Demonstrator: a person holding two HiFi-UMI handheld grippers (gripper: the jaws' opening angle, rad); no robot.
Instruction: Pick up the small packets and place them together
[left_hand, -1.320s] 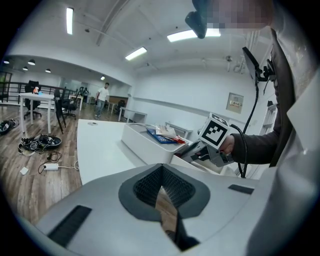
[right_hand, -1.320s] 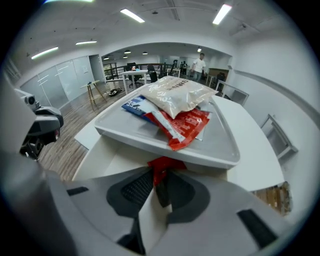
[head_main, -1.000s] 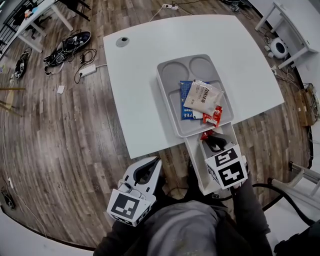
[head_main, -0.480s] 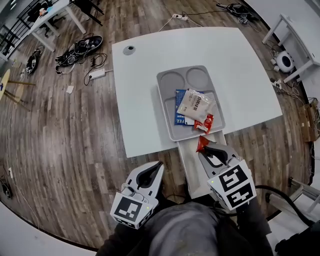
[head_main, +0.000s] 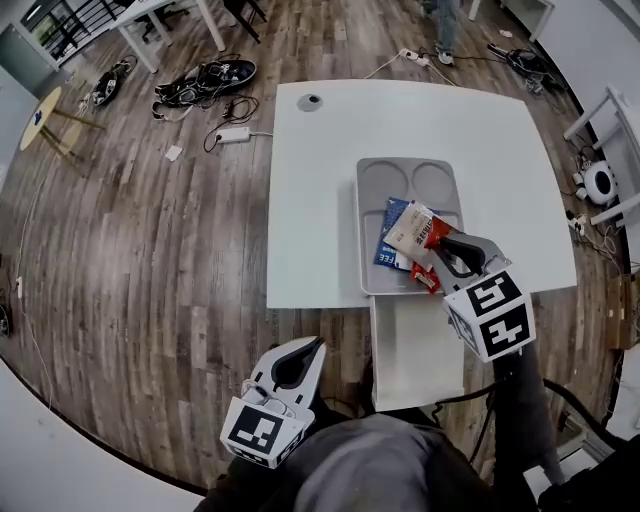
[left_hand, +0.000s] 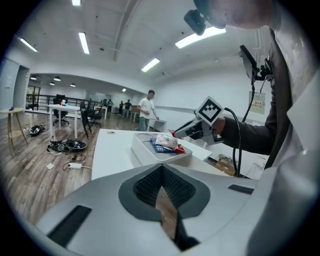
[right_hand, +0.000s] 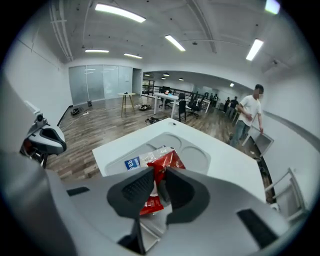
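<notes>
Nearest to us, the left gripper (head_main: 314, 345) sits well short of the tray (head_main: 375, 185), off the table (head_main: 310, 220). Its jaws are together with nothing between them. The right gripper (head_main: 443, 240) is over the tray's near right part, with its jaws clamped on a red packet (right_hand: 165, 162). A second red packet (head_main: 427, 280) lies at the tray's near rim. Farther in, a white packet (head_main: 408, 228) lies on a blue packet (head_main: 388, 252) in the tray's large compartment.
</notes>
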